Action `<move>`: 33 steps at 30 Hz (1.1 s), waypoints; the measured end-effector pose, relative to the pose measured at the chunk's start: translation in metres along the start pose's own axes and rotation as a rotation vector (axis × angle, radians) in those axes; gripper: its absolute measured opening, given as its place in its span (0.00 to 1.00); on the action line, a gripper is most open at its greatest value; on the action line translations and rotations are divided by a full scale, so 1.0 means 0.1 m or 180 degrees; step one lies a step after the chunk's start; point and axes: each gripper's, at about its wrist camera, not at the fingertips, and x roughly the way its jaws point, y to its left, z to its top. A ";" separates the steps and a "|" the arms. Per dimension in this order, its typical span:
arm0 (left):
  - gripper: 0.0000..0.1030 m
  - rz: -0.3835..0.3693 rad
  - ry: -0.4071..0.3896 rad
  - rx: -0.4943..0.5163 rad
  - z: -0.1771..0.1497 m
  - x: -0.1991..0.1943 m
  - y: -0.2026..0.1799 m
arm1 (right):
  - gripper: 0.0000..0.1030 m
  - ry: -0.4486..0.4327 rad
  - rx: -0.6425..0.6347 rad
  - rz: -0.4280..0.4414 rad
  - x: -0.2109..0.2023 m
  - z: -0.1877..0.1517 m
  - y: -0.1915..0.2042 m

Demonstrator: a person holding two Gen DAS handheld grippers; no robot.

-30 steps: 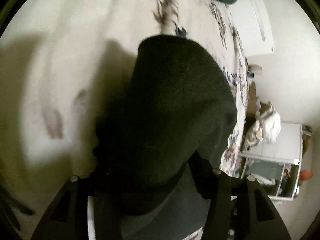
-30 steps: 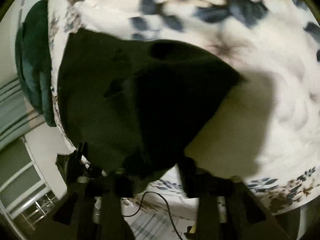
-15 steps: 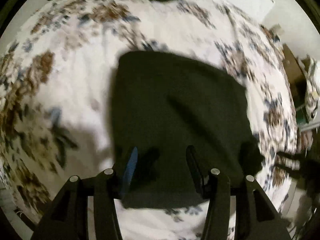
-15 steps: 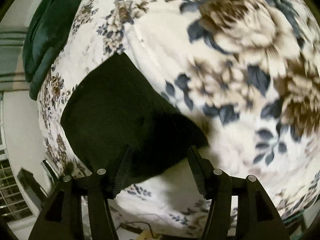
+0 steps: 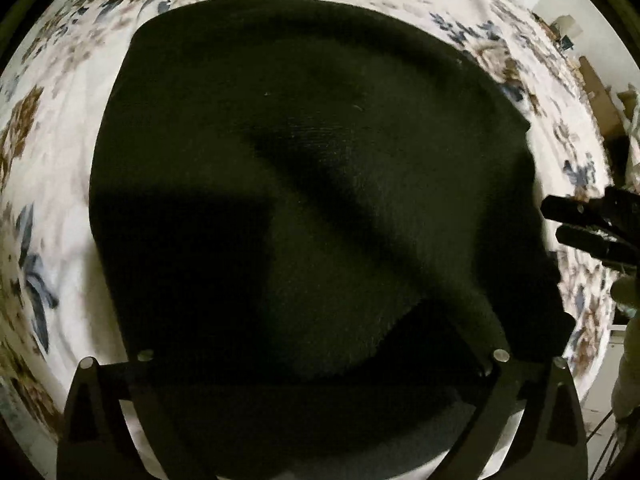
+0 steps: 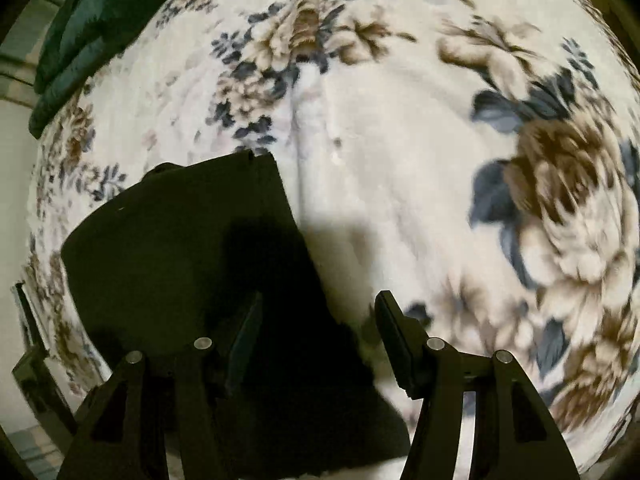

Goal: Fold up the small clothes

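Note:
A dark knitted garment (image 5: 304, 184) lies spread on the floral blanket (image 5: 48, 160) and fills most of the left wrist view. My left gripper (image 5: 320, 344) points down over its near edge. Its jaws are opening and stand wide apart, with the cloth lying loose under and between them, not pinched. In the right wrist view the garment (image 6: 180, 248) lies at the lower left. My right gripper (image 6: 320, 304) hangs open over the garment's right corner, its pads off the cloth. The right gripper's fingers (image 5: 592, 228) also show at the right edge of the left wrist view.
The floral blanket (image 6: 400, 160) stretches away to the right of the garment. A folded dark green cloth (image 6: 80, 28) lies at the bed's far left corner. Brown furniture (image 5: 600, 92) stands beyond the bed's right edge.
A second ago both grippers held the garment up, hanging. Now it lies flat on the blanket, both have let go, and the left jaws have spread much wider.

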 end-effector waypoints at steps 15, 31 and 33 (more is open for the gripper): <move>1.00 0.0231 -0.0192 -0.0124 -0.06 0.05 -0.11 | 0.37 -0.0004 -0.0288 0.0003 0.29 0.21 0.22; 1.00 0.0521 -0.0538 -0.0256 0.03 -0.51 0.15 | 0.00 -0.0671 -0.0190 0.0222 -0.40 0.35 0.17; 1.00 0.0722 -0.0534 -0.0262 0.09 -0.52 0.25 | 0.03 -0.0454 -0.0231 0.0440 -0.32 0.48 0.19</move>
